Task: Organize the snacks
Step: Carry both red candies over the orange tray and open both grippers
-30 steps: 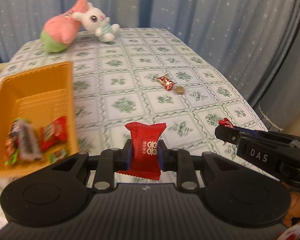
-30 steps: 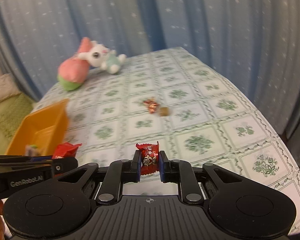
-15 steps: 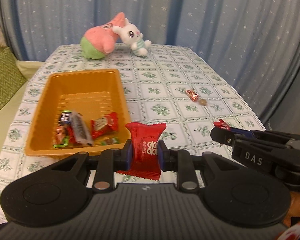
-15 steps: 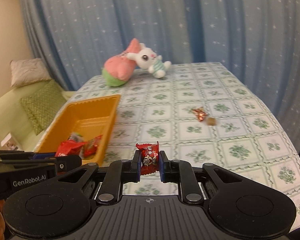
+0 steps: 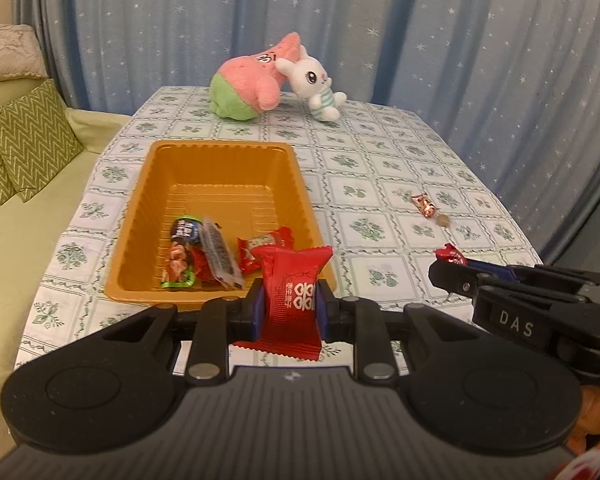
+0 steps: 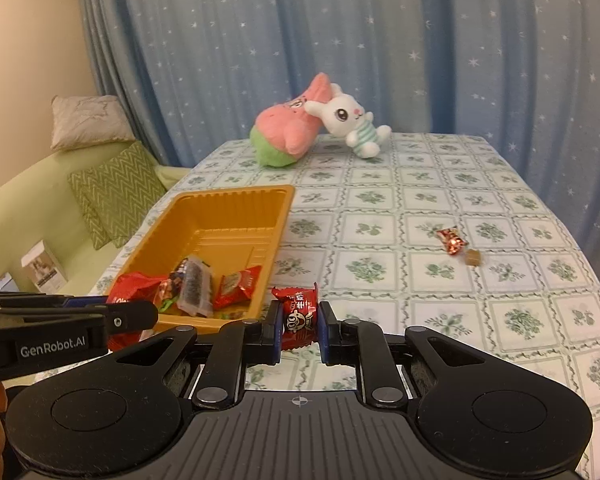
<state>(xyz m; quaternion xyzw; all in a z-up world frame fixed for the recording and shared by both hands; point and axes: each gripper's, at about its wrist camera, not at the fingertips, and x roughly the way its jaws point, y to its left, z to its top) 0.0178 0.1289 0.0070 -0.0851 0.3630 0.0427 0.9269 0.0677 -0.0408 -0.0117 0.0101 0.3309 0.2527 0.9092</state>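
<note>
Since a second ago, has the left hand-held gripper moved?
Yes. The left hand-held gripper swung left toward the orange tray, which now sits centred ahead.
</note>
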